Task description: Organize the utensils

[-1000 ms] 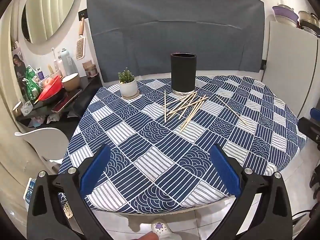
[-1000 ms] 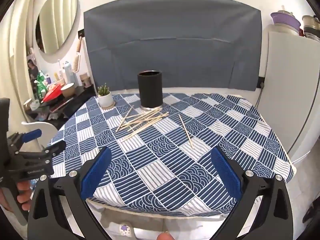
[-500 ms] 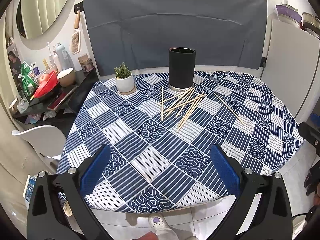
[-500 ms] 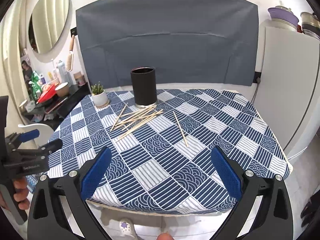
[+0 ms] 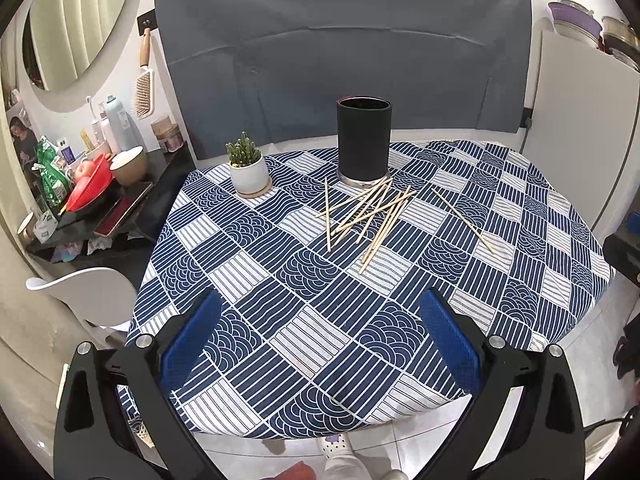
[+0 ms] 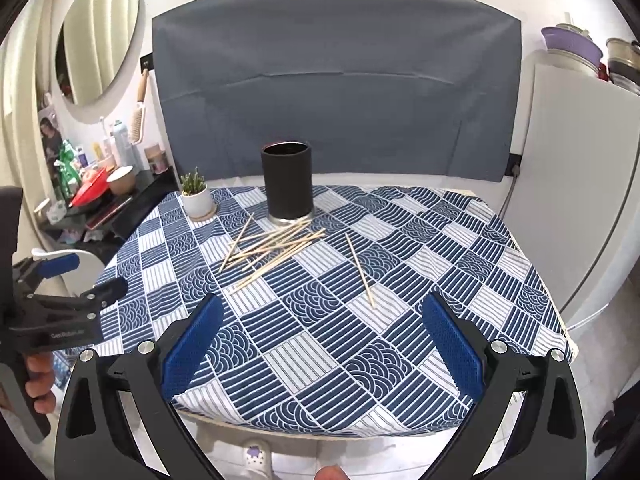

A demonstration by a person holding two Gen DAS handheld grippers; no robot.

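— Wooden sticks (image 5: 370, 216) lie loose before the black holder (image 5: 363, 142), touching its base; left tool (image 5: 320, 344) gapes wide, empty.

— From the right: right tool (image 6: 320, 344) likewise spread, holding nothing. Holder (image 6: 287, 182) looks unfilled; everything remains.

Lighting: bright, even, indoor; shadows soft and faint. Focus: sharp centrally. Distortion: strong fisheye curvature, dark vignetted corners. Glare: mild on far white wall
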